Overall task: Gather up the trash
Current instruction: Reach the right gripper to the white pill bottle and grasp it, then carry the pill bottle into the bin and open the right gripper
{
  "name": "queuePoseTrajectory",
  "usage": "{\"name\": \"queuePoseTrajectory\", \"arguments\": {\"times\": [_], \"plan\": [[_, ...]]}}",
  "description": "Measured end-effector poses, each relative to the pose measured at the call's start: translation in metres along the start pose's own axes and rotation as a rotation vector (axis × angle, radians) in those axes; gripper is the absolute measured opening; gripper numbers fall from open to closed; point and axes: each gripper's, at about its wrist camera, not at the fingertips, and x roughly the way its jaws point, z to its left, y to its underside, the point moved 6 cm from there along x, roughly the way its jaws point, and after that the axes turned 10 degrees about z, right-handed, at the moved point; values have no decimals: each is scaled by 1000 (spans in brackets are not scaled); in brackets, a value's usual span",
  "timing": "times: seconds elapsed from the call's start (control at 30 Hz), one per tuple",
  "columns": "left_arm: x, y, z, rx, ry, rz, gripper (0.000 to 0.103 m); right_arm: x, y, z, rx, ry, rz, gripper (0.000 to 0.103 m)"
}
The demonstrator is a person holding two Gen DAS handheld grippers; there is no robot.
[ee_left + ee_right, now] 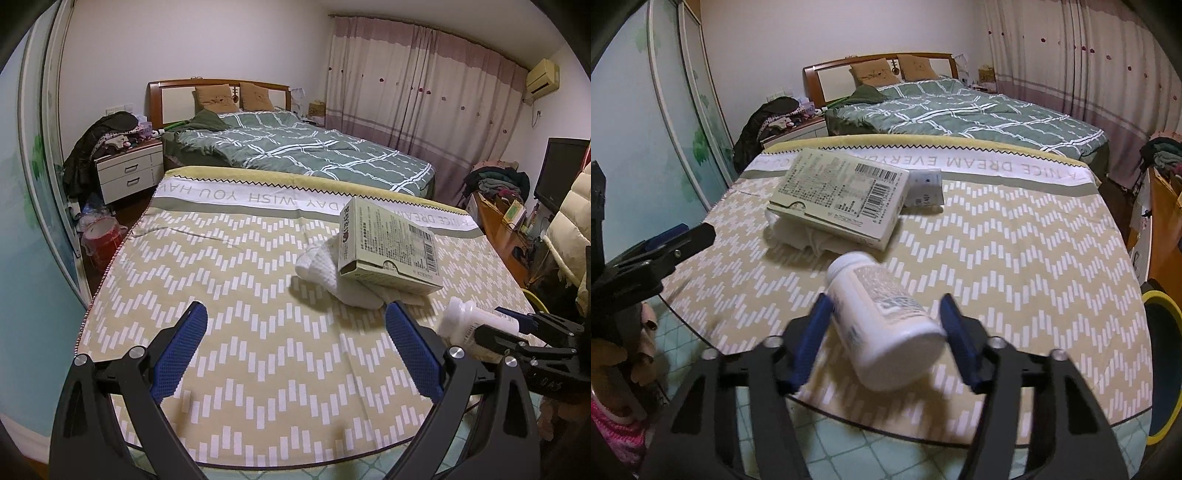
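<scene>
Bedroom table under a chevron cloth (1015,258) printed "A NICE DREAM EVERYDAY": a white bottle (882,321), label blurred, lies near the front edge between the right gripper (886,338) pads, both touching it. The barcoded box (838,197) rests on white tissue (325,277). The left gripper (295,354) stands wide, empty.

L tongs (295,332) wide apart, R tongs (886,321) half-closed
</scene>
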Motion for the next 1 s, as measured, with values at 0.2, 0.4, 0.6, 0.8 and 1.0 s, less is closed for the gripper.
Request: {"name": "queuePoseTrajectory", "arguments": {"times": [0.2, 0.4, 0.6, 0.8, 1.0], "plan": [[0, 0, -2, 1, 3, 1, 96, -10, 3, -2, 16, -22, -17, 49], [1, 1, -4, 7, 4, 3, 96, -27, 6, -11, 32, -6, -48, 48], [0, 1, -5, 11, 9, 6, 96, -49, 7, -30, 69, 30, -97, 47], [0, 1, -8, 18, 12, 6, 96, -66, 9, -61, 133, 73, -134, 47], [1, 1, -11, 30, 15, 10, 96, -83, 13, -105, 224, 128, -168, 47]]}}
